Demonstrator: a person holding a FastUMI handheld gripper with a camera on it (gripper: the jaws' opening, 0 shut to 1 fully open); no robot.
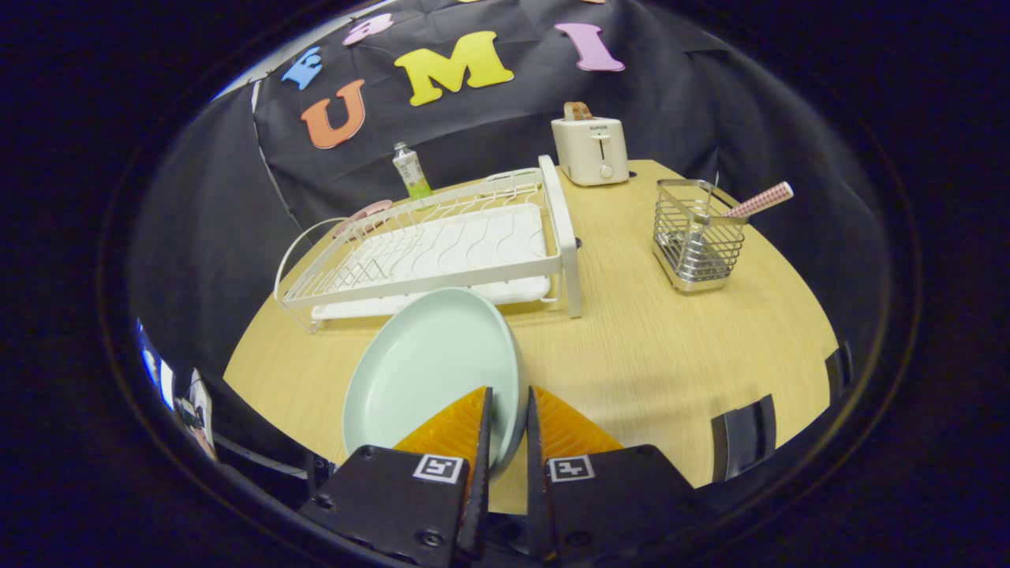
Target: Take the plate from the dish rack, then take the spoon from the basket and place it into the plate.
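Tool (509, 426) clamped on plate (430, 371) rim, plate out of the rack (442, 244), tilted low over worktop (655, 355). Spoon (759, 200) sits in basket (696, 237), well right. Risk: thin edge grip, so the plate may pivot or slip when set down.

Bare table (631, 347) between dish rack (442, 252) and basket (698, 237); toaster (590, 150) behind
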